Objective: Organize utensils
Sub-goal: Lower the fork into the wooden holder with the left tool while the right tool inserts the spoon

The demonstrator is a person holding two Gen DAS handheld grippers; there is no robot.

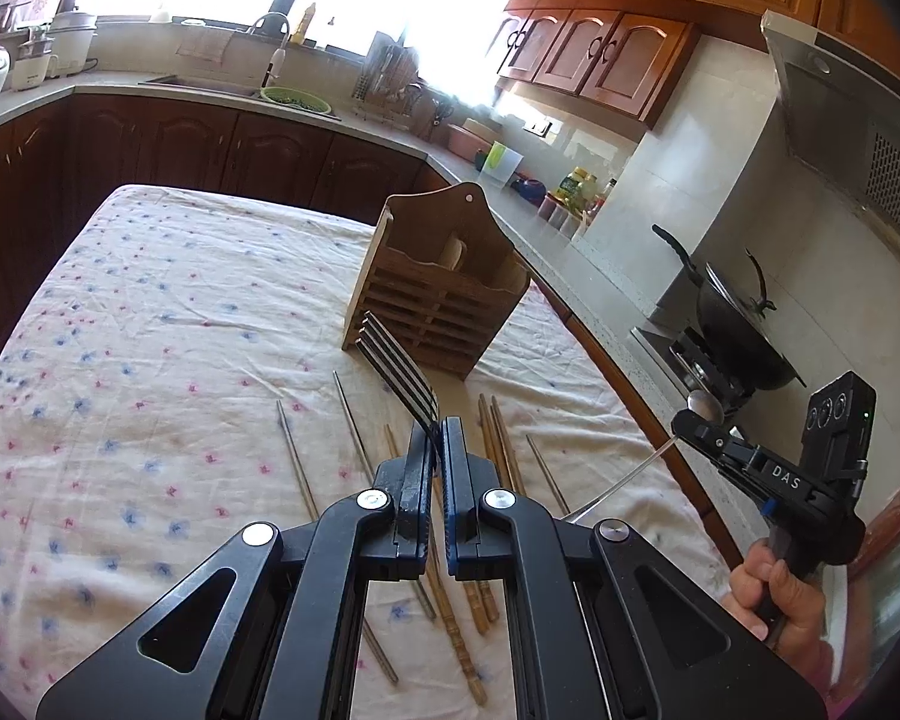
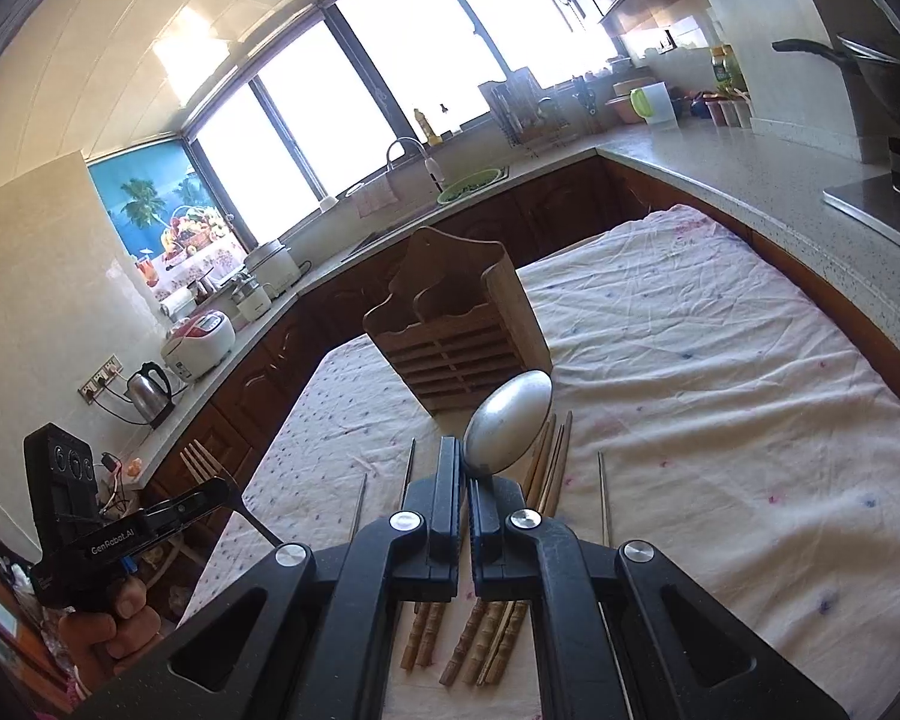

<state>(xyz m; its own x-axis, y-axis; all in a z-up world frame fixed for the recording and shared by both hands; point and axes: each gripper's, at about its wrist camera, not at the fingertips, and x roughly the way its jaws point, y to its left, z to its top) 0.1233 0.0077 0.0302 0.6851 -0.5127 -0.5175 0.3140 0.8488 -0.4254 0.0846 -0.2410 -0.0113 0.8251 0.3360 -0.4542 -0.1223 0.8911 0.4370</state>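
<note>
My left gripper (image 1: 437,441) is shut on a metal fork (image 1: 397,363), tines pointing toward the wooden utensil holder (image 1: 435,294). It also shows in the right wrist view (image 2: 213,489), at the left, with the fork (image 2: 210,468). My right gripper (image 2: 465,468) is shut on a metal spoon (image 2: 510,420), its bowl raised in front of the holder (image 2: 459,330). It also shows in the left wrist view (image 1: 693,423) with the spoon (image 1: 707,405), off the table's right side. Wooden chopsticks (image 1: 498,456) and metal chopsticks (image 1: 297,462) lie on the floral cloth below both grippers.
The table's cloth (image 1: 150,330) extends left of the holder. A stone counter (image 1: 576,276) runs along the table's right edge, with a wok (image 1: 732,324) on the stove. A sink (image 2: 414,180), kettle (image 2: 147,393) and rice cookers stand on the far counters.
</note>
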